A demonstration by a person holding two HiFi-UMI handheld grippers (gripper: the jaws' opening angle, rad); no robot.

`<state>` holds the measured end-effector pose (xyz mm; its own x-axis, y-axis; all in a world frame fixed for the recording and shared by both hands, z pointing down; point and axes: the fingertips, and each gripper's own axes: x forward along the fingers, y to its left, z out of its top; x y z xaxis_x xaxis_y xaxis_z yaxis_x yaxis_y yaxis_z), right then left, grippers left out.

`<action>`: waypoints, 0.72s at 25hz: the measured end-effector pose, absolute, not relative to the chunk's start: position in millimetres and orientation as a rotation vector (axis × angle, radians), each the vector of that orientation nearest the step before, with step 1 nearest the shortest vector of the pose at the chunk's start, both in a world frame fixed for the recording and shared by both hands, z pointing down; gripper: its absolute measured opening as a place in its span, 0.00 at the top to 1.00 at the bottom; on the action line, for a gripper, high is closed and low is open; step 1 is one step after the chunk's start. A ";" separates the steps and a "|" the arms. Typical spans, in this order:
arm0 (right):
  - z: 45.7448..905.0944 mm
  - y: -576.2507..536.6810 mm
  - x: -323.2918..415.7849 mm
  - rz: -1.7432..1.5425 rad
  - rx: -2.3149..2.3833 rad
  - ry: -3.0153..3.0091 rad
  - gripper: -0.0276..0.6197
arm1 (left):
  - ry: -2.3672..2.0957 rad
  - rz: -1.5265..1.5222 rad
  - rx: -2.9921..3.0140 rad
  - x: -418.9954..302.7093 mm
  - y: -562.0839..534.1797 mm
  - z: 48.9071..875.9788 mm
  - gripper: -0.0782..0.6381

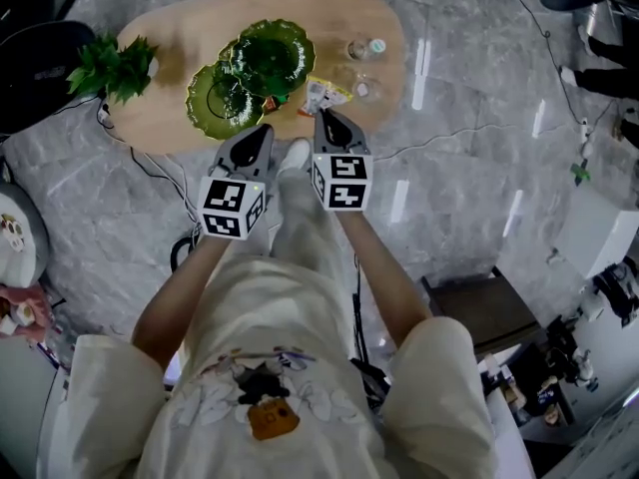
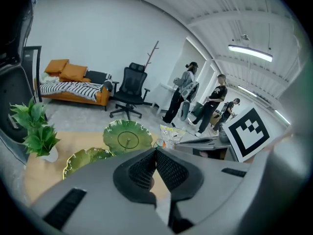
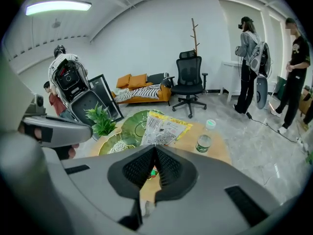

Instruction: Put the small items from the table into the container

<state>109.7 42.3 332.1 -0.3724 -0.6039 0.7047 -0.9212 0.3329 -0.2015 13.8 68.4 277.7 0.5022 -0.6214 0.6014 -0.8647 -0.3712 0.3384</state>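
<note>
- Snack packet [image 3: 161, 125] hangs above the table [image 1: 190, 38], pinched in my closed right gripper [image 3: 154, 147].
- Left gripper [image 2: 155, 150]: closed, empty.
- I'd carry it level over the green dish [image 3: 129, 126], releasing low.

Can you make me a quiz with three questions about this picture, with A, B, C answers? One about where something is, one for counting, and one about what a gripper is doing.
1. In the head view, where on the oval wooden table is the leafy green potted plant?
A) left end
B) right end
C) between the plates

2. How many wavy-edged green glass plates are on the table?
A) one
B) two
C) four

3. How are the left gripper's jaws?
A) wide apart
B) together, nothing between
C) closed round a bottle

Answers:
1 A: the plant sits at the table's left end.
2 B: a lighter plate overlaps a darker one.
3 B: the left gripper view shows the pads meeting, empty.
</note>
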 end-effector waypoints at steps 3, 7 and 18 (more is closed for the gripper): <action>328.9 39.5 94.7 0.800 1.310 -2.104 0.94 | -1.228 0.493 2.113 2.1 66.4 276.1 0.88; 326.1 34.8 74.2 0.767 1.253 -2.128 0.94 | -1.248 0.483 2.107 -12.5 60.6 273.0 0.88; 322.5 17.4 33.8 0.717 1.177 -2.151 0.94 | -1.275 0.473 2.099 -43.8 44.6 267.0 0.88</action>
